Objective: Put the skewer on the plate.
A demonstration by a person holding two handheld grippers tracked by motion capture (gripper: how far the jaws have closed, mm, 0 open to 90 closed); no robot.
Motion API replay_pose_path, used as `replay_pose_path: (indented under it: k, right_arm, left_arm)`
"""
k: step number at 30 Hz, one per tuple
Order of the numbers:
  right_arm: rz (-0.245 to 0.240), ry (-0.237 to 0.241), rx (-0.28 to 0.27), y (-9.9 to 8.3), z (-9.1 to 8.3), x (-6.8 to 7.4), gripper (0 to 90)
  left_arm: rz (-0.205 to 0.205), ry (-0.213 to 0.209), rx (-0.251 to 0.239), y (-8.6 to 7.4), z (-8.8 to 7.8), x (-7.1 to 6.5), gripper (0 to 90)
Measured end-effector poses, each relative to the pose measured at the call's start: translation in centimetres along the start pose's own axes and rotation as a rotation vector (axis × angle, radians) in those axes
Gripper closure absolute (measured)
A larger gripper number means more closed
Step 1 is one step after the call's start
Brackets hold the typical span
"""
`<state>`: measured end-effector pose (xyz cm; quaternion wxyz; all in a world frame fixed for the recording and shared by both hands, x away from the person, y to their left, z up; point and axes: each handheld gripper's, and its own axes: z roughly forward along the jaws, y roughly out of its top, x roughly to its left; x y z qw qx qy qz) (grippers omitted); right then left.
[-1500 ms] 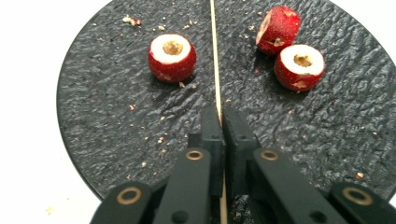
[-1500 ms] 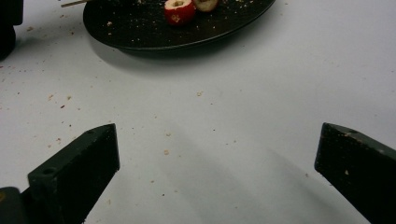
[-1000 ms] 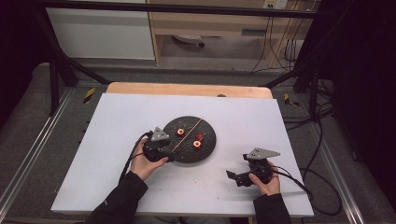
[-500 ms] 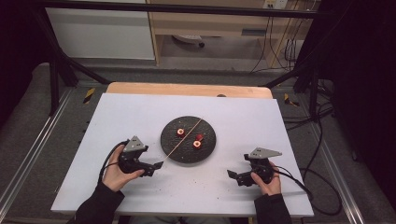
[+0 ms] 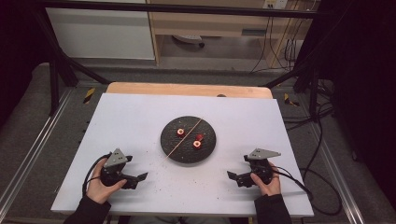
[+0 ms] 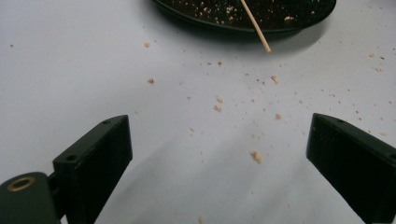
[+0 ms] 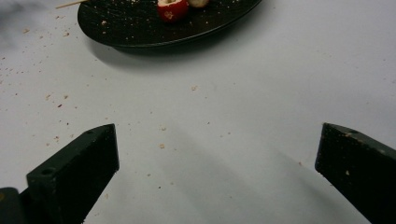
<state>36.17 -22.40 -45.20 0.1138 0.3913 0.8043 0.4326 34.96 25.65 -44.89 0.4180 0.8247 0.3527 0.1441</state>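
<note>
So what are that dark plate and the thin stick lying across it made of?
The plate looks like matte black stoneware or slate, judging by its dull, slightly speckled surface, though crumbs may cause the speckling. The skewer looks like pale bamboo or wood: tan, thin, straight and unglossy.

A lab: black frame rig (image 5: 60,70), trailing cables (image 5: 280,51), white test table (image 5: 130,121).

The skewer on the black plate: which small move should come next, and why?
Probably bring the left gripper forward toward the skewer. Its jaws stand open and empty, and the skewer's tip overhangs the plate rim on that side, free to pinch.
</note>
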Motion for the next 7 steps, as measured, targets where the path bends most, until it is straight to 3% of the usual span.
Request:
replay_pose_path:
  k: [7]
  right_arm:
    - [-0.004,0.005,0.007,-0.09,-0.02,-0.01,0.8]
  left_arm:
    - [0.009,0.003,0.006,-0.1,-0.08,0.01,6.5]
